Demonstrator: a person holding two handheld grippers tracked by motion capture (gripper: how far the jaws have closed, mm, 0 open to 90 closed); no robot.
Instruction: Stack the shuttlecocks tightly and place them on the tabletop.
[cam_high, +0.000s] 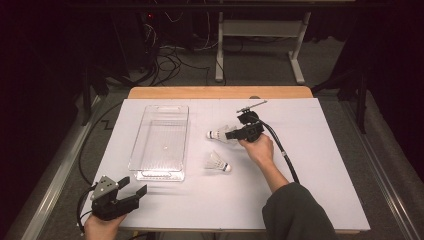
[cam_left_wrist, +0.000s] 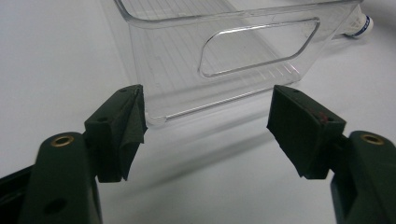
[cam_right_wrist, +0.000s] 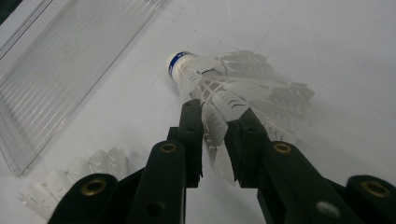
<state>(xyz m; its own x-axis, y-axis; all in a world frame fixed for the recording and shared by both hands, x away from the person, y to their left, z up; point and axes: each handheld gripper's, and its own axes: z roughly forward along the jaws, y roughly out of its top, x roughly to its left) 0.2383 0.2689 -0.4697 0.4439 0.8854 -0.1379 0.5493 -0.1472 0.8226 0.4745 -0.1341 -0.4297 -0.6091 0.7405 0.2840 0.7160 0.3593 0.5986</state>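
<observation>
Shuttlecock (cam_right_wrist: 219, 88) number one lies on its side on the white surface (cam_high: 310, 165), and a few of its white feathers sit between my right fingers (cam_right_wrist: 215, 140). Its round cork tip with the blue band points away from me in the right gripper view, toward the clear tray (cam_high: 161, 142). My right fingers are close together around the feathers, with only a small gap between them, but I cannot tell if they press on the feathers or just stand beside them. In the high view my right gripper (cam_high: 234, 134) is in the middle of the surface, and this shuttlecock (cam_high: 218, 134) lies to the right of the tray, near it but not touching. A second shuttlecock (cam_high: 217, 162) lies a little closer to me on the surface, also on its side, apart from the first one. Some of its feathers (cam_right_wrist: 70, 179) show at the low left in the right gripper view. My left gripper (cam_high: 131, 192) is at the near left corner of the surface, just in front of the short end of the tray. My left fingers (cam_left_wrist: 121, 133) are wide open and hold nothing. Between them, in the left gripper view, I see the end wall of the tray (cam_left_wrist: 187, 70) with its handle hole.
</observation>
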